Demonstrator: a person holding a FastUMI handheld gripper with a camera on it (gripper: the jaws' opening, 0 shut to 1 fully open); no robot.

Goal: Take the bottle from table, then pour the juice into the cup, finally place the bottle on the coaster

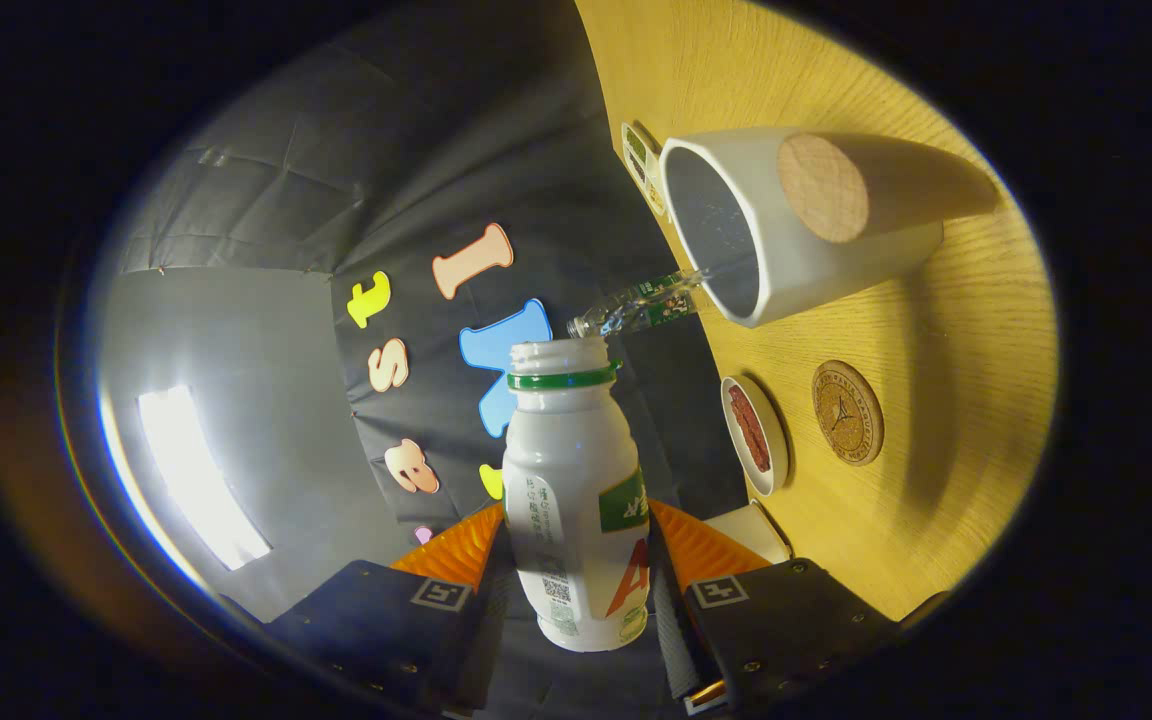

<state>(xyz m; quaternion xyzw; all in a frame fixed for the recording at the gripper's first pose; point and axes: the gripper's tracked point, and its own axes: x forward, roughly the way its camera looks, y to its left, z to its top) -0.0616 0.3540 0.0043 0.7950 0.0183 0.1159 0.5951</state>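
My gripper (576, 545) is shut on a white bottle (576, 480) with a green neck ring, and both fingers press on its body. The whole view is rolled sideways, so the bottle is tipped over. A clear stream of liquid (648, 303) runs from the bottle's open mouth into a white cup (786, 270) with a wooden handle, which stands on the wooden table (936, 400) just beyond the bottle's mouth. A round cork coaster (847, 412) lies on the table beside the cup, nearer to my fingers.
A small white dish (756, 436) with something red in it sits next to the coaster, by the table's edge. A small patterned card (643, 165) lies beyond the cup. The booth's dark cloth wall (386, 200) hangs behind, and a bright light panel (196, 480) glows beside it.
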